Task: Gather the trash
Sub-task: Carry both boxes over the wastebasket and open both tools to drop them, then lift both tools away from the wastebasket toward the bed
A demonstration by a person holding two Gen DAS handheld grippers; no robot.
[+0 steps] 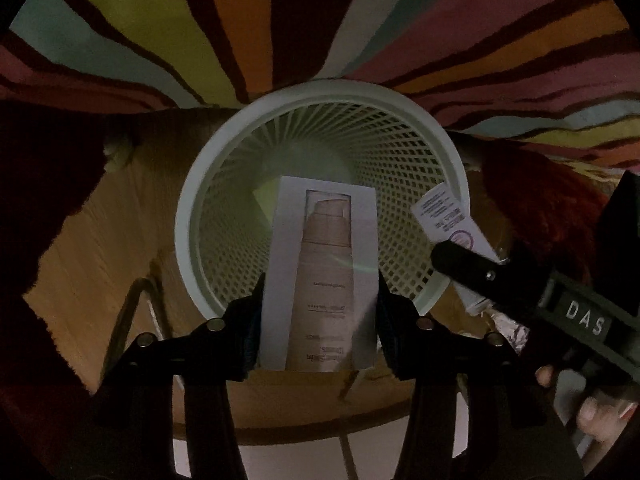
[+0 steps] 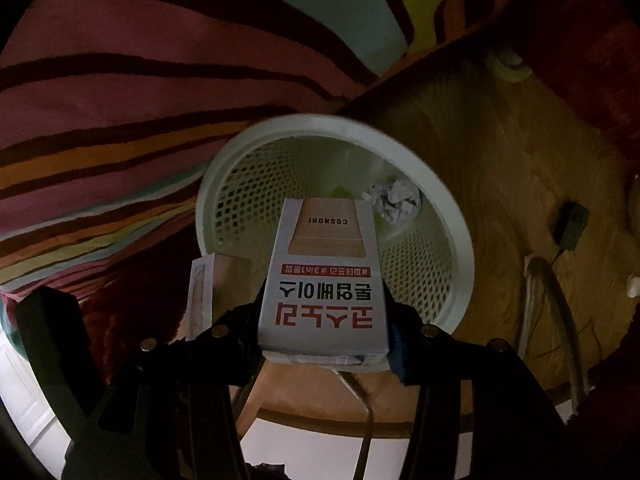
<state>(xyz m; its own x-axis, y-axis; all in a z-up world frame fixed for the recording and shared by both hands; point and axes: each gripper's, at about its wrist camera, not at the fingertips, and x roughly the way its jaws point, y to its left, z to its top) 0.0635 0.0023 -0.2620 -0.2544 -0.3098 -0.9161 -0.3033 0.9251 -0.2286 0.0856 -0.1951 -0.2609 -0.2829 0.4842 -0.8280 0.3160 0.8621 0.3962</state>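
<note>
A white mesh wastebasket (image 1: pixel 192 208) stands on the wooden floor, seen from above in both views (image 2: pixel 460 240). My left gripper (image 1: pixel 320 344) is shut on a white cosmetic box (image 1: pixel 324 272) printed with a pump bottle, held over the basket's near rim. My right gripper (image 2: pixel 324 340) is shut on a white box with red Korean lettering (image 2: pixel 324 300), also over the basket. The right gripper and its box (image 1: pixel 444 216) show at the right of the left wrist view. A crumpled paper ball (image 2: pixel 396 200) lies inside the basket.
A striped multicoloured rug (image 1: pixel 200 32) lies beyond the basket. A dark red furry thing (image 1: pixel 540 200) sits right of it. Cables (image 2: pixel 556 308) and a small dark adapter (image 2: pixel 572 224) lie on the wooden floor (image 2: pixel 500 152). A crumpled foil piece (image 1: pixel 512 332) lies near the right gripper.
</note>
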